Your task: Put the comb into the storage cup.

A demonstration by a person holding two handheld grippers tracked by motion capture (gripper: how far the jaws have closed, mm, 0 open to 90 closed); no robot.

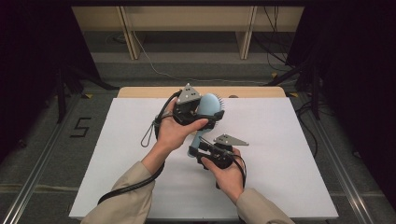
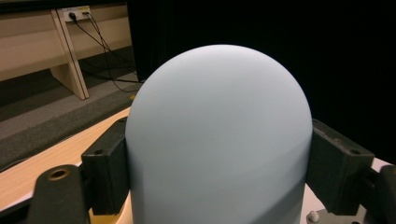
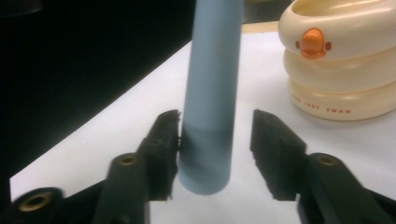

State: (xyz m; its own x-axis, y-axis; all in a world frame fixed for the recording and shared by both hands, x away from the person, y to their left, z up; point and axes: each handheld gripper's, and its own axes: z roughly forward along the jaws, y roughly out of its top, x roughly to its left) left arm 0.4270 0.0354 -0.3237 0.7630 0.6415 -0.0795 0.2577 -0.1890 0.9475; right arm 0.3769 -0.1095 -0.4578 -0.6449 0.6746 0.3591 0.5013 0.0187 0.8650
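L gripper (image 1: pixel 205 119) clamped on blue hairbrush (image 1: pixel 208 108) head | R gripper (image 3: pixel 215 140) jaws parted, handle between, one pad touching | cream duck-faced container (image 3: pixel 341 60) near, beside handle | white table (image 1: pixel 289 140)

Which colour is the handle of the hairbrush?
Light blue; the handle shows best in the right gripper view.

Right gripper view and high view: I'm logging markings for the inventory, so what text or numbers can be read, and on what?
"THE JUDY SWAN" (first word blurred, uncertain): on the cream ringed container, low on its side.
"5": black mark on the floor left of the table.
Nothing else is readable.
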